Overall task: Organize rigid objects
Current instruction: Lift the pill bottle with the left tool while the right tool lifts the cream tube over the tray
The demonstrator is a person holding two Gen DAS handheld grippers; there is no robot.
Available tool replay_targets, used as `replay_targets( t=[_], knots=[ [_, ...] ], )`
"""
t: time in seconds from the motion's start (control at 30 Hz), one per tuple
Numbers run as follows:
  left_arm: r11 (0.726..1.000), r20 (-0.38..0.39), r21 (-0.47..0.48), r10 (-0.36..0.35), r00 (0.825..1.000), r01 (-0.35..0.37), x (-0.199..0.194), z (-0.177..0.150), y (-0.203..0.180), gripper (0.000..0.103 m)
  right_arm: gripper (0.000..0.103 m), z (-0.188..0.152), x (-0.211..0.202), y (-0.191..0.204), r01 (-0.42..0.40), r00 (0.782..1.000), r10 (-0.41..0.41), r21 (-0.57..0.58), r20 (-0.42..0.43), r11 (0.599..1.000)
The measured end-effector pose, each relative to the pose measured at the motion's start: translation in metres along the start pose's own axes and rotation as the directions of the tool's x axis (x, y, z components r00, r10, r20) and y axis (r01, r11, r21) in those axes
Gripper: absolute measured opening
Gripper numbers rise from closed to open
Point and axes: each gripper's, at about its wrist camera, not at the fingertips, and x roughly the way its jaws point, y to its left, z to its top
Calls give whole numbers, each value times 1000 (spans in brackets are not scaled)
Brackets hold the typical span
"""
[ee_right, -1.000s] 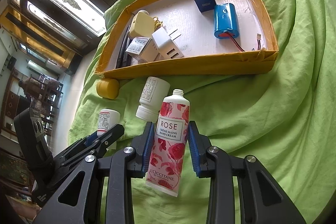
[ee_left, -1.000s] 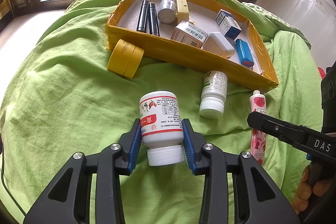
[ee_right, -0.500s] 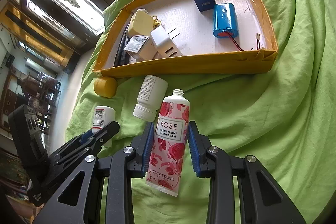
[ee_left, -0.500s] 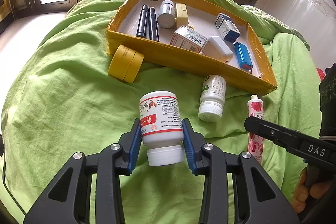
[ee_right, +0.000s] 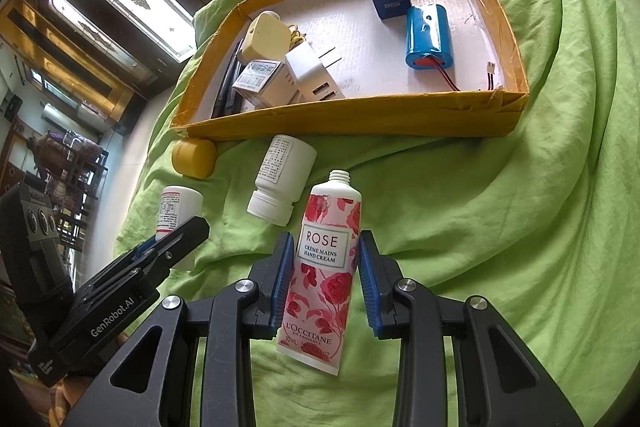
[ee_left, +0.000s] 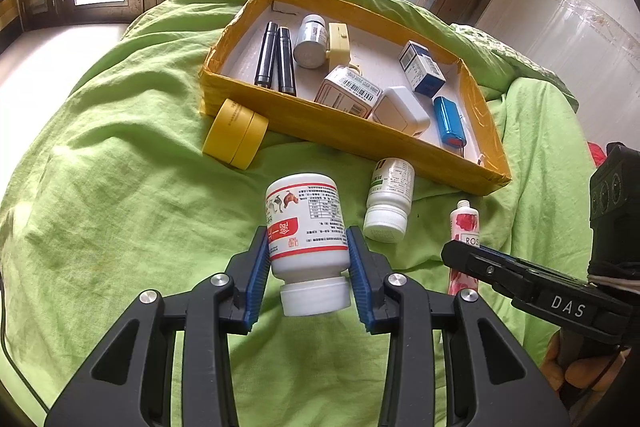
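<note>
My left gripper [ee_left: 306, 269] is shut on a white bottle with a red label [ee_left: 306, 223], held off the bedding with its white cap toward the camera. My right gripper [ee_right: 324, 279] is shut on a pink rose hand cream tube [ee_right: 326, 267] that has no cap and points its neck away. In the left wrist view the tube [ee_left: 464, 227] and the right gripper [ee_left: 480, 267] show at the right. In the right wrist view the left gripper [ee_right: 176, 239] and its bottle [ee_right: 176, 205] show at the left. A yellow-walled box [ee_left: 344, 131] lies beyond both.
The box [ee_right: 360, 119] holds two black tubes [ee_left: 276, 59], a silver-capped bottle [ee_left: 310, 41], a cream plug [ee_right: 266, 37], cartons, a white charger [ee_right: 314, 75] and a blue battery pack [ee_right: 428, 37]. A white bottle [ee_left: 390, 199] and a yellow jar [ee_left: 236, 133] lie on the green bedding before it.
</note>
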Motion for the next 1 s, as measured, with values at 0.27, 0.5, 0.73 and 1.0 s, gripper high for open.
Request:
replay_targets(
  t=[0.27,0.5,0.73,1.0],
  knots=[
    [1000,2,15,17,1000,-17,-2,-1,-1,35,29,1,-4,0,-5,1000,5,2,12,1000],
    [998,-2,43,44,999,-44,1,-2,-5,35,29,0,-9,-1,-8,1000,8,-1,21,1000],
    [996,-5,57,64,998,-63,3,-3,-7,35,29,9,-18,-1,-30,999,29,11,41,1000],
    [995,-19,66,78,997,-76,4,0,-11,35,29,33,-51,-3,-55,990,54,9,130,998]
  ],
)
